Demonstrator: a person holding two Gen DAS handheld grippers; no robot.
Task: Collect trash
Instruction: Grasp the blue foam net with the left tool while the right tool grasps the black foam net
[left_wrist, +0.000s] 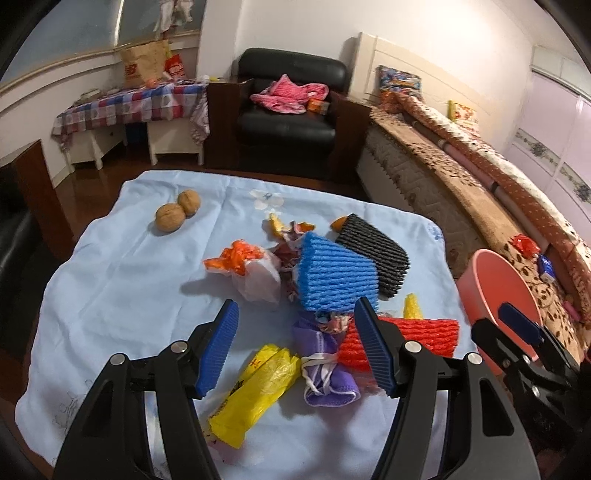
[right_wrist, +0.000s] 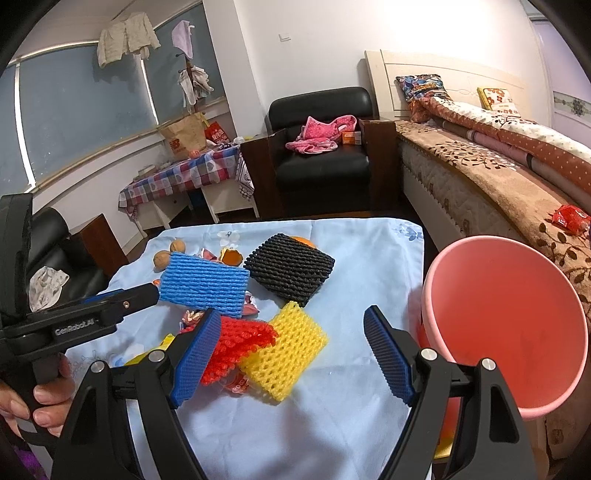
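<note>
Hovering wide open and empty over the trash heap on the light blue tablecloth (left_wrist: 110, 280): left gripper (left_wrist: 295, 350) above the purple cloth mask (left_wrist: 325, 369), right gripper (right_wrist: 291, 358) above the yellow foam net sleeve (right_wrist: 284, 354), pink plastic bucket (right_wrist: 517, 317) beside the table, probably for drop-off.

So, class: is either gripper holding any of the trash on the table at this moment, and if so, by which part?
Nothing is held. The left gripper and the right gripper both stand open above the trash, with nothing between their fingers.
</note>
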